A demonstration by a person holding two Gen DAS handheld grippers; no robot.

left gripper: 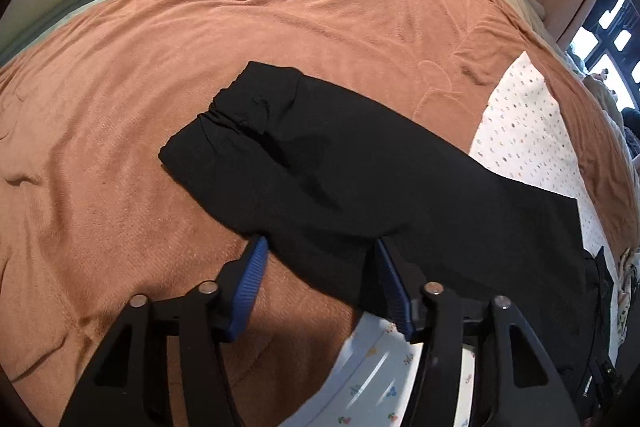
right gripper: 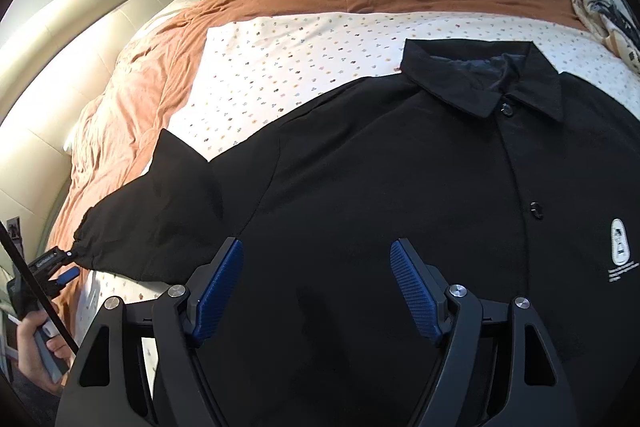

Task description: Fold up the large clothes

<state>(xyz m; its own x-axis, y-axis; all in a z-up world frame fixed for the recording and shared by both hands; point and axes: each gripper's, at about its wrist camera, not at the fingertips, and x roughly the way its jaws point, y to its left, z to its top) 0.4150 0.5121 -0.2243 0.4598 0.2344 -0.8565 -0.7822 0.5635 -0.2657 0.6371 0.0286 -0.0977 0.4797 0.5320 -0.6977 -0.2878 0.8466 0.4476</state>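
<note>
A black collared jacket (right gripper: 380, 179) lies flat, front up and buttoned, on a white dotted sheet (right gripper: 280, 67) over the bed. Its sleeve (left gripper: 304, 155) stretches out onto the orange blanket, elastic cuff at the far end. My left gripper (left gripper: 320, 247) is open, its blue pads either side of the sleeve's near edge, gripping nothing. It also shows in the right wrist view (right gripper: 60, 267) by the cuff. My right gripper (right gripper: 316, 247) is open and hovers over the jacket's chest, holding nothing.
The orange blanket (left gripper: 200, 47) covers most of the bed. A cream padded headboard (right gripper: 60, 47) runs along the left. A patterned cloth (right gripper: 604, 7) lies at the far right. Curtains and a window (left gripper: 600, 39) stand beyond the bed.
</note>
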